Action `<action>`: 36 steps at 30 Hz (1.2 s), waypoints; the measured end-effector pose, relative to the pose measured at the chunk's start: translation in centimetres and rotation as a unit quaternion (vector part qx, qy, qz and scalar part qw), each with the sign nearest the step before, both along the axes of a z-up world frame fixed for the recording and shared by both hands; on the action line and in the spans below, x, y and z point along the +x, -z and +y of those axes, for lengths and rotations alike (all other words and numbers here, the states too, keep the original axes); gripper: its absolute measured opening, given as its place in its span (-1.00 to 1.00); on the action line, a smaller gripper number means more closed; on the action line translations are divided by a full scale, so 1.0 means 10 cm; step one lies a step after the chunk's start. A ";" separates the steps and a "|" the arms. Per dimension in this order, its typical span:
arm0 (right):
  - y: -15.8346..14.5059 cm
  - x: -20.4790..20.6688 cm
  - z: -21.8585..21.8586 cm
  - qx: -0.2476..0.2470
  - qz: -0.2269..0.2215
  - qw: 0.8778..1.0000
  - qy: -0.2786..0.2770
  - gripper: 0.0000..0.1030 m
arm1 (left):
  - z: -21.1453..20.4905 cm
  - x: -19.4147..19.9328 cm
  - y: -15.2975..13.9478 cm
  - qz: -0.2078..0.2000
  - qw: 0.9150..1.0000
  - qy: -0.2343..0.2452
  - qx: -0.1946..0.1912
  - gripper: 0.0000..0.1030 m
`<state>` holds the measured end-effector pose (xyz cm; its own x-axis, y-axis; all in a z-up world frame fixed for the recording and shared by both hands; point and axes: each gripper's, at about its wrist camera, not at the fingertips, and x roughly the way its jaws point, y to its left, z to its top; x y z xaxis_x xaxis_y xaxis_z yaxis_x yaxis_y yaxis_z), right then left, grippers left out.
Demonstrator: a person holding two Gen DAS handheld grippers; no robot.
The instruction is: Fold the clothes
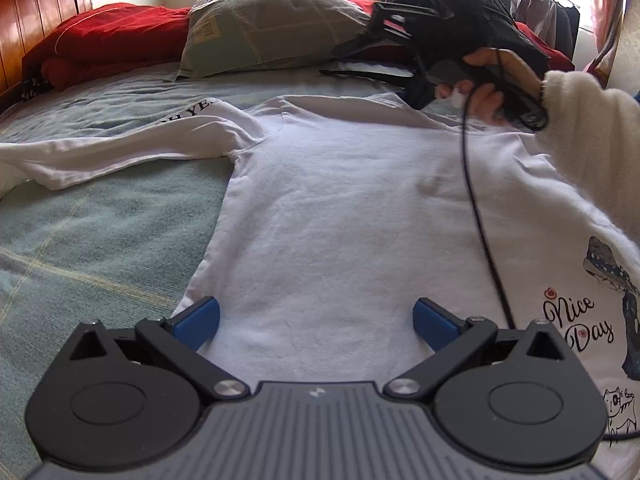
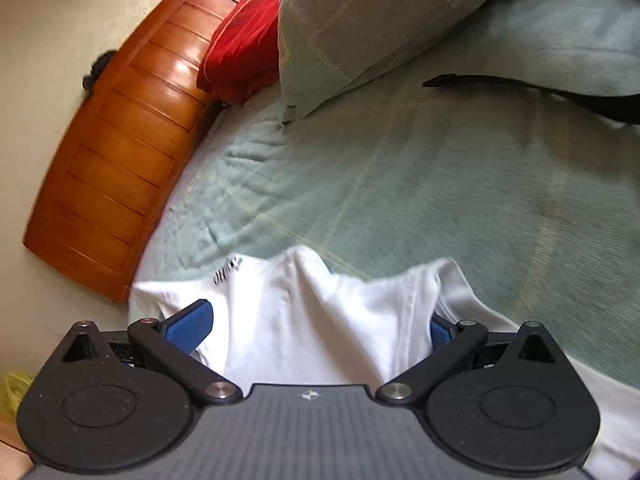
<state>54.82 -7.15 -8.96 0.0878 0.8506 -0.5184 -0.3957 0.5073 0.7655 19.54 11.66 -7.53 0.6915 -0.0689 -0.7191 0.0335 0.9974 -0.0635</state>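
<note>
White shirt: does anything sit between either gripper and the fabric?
Nothing visible does. The left gripper is open directly over the white shirt near its hem; the right gripper is open with fabric bunched between its fingers. A black cable merely drapes across the shirt.

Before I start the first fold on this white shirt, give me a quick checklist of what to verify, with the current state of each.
1. White shirt body flat on the bed: ok.
2. Left sleeve spread out to the side: ok.
3. Left claw open over the hem, gripping nothing: ok.
4. Right claw open, collar-end fabric bunched between its fingers: not ok if you want a clean pinch.
5. Black cable trailing across the shirt: not ok, it could snag in the fold.
6. Pillow clear of the shirt: ok.
</note>
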 end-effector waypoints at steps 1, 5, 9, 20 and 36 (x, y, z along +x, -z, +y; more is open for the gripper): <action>0.03 0.03 0.02 0.009 0.005 1.000 0.001 1.00 | 0.00 0.00 0.00 0.000 1.000 0.000 -0.001 0.99; 0.07 0.11 0.07 0.029 -0.006 0.999 0.029 1.00 | 0.01 0.00 0.00 -0.001 1.000 0.000 -0.003 0.99; -0.01 0.11 -0.02 0.063 -0.039 0.995 0.068 1.00 | 0.00 0.01 0.00 -0.001 1.000 -0.002 -0.003 0.99; -0.37 -0.08 -0.03 -0.079 -0.106 0.988 0.075 1.00 | 0.06 -0.04 -0.11 -0.006 1.000 -0.009 -0.001 0.99; -0.14 -0.44 0.52 -0.127 -0.117 0.985 -0.014 1.00 | 0.36 -0.15 -0.30 -0.024 0.999 -0.029 -0.032 0.99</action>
